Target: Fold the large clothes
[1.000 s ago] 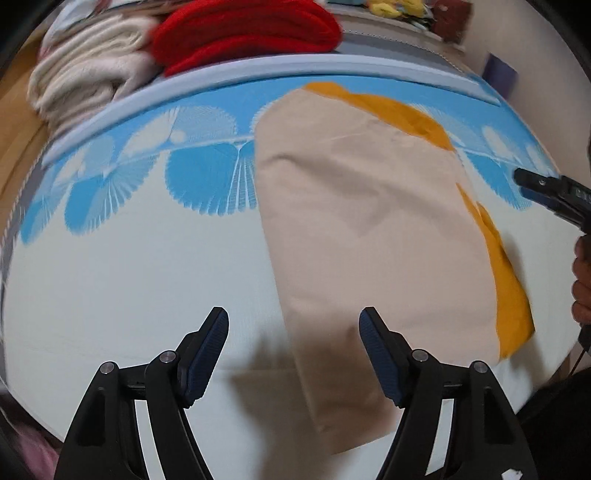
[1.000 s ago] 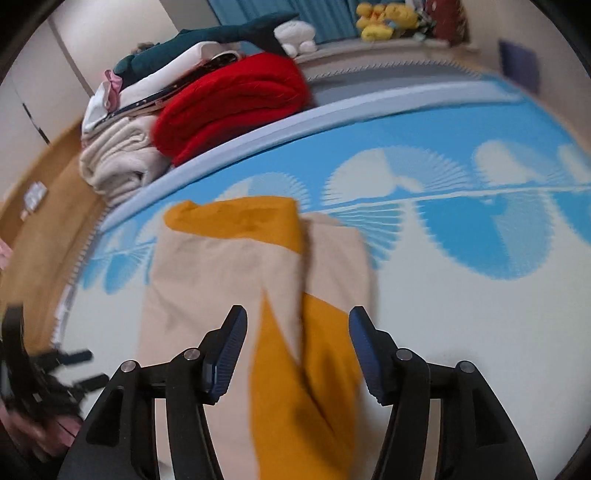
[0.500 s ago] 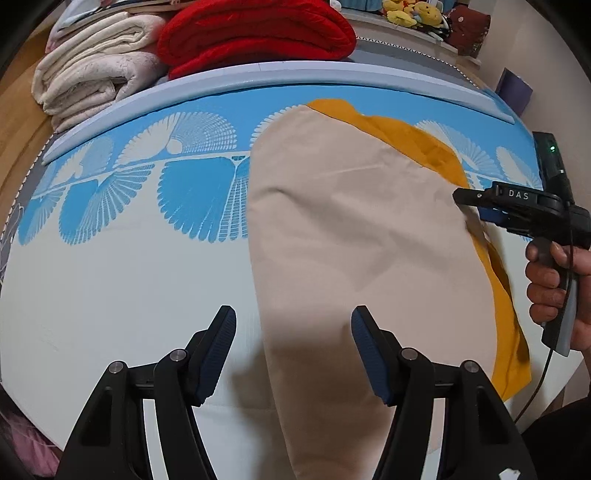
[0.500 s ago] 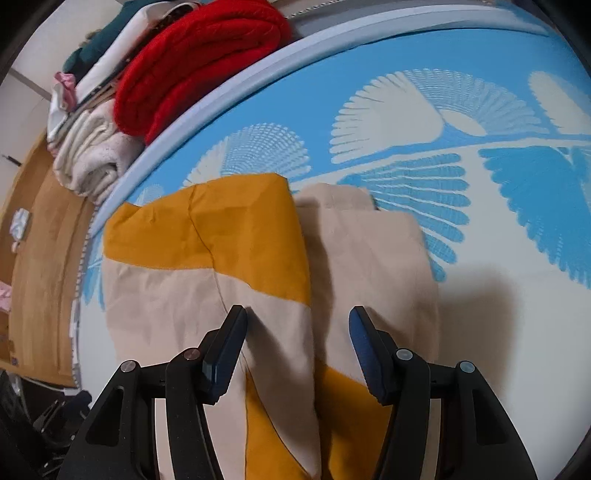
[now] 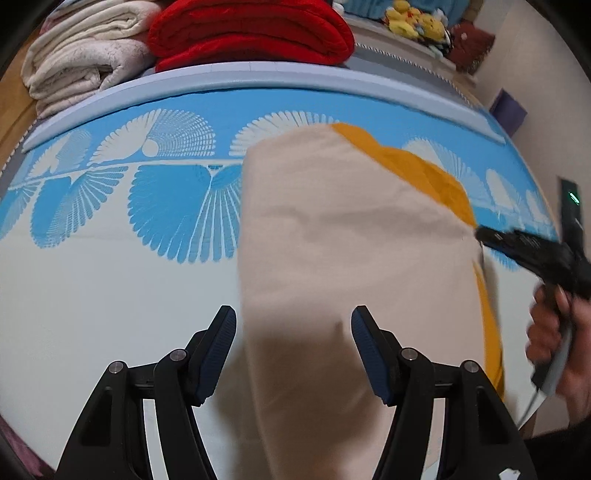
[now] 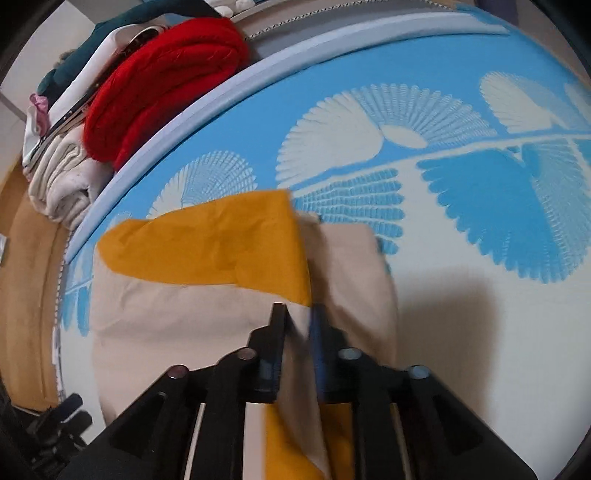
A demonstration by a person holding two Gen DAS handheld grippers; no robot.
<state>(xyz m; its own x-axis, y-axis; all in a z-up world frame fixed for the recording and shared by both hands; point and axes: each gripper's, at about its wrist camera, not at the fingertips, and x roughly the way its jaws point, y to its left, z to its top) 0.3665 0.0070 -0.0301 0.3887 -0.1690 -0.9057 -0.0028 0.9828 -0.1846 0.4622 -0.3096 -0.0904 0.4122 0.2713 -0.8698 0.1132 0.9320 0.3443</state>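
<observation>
Nearest my left gripper (image 5: 293, 347), the jaws stand spread, and the near end of the garment (image 5: 351, 240) lies between them untouched – no pad presses the cloth. On my right gripper (image 6: 298, 325) the jaws have just been closing, and a raised ridge of the garment's beige fabric sits pinched between the pads, blurred but clearly caught. In the left view the same right gripper reaches the garment's right edge, with the hand (image 5: 554, 339) on its handle just right of the garment.

The garment is a long, folded piece, beige on top with mustard-orange panels showing along its right side and at its far end. It lies flat on the mat (image 5: 110, 277), which is cream under the garment's near half and turns blue with pale fan shapes under its far half.

Beyond the garment, past the mat's grey rim, sit a red blanket (image 5: 251, 33) and, left of it, a folded cream blanket (image 5: 81, 62). Farther back and to the right of the garment – yellow plush toys (image 5: 413, 22) against the wall.
</observation>
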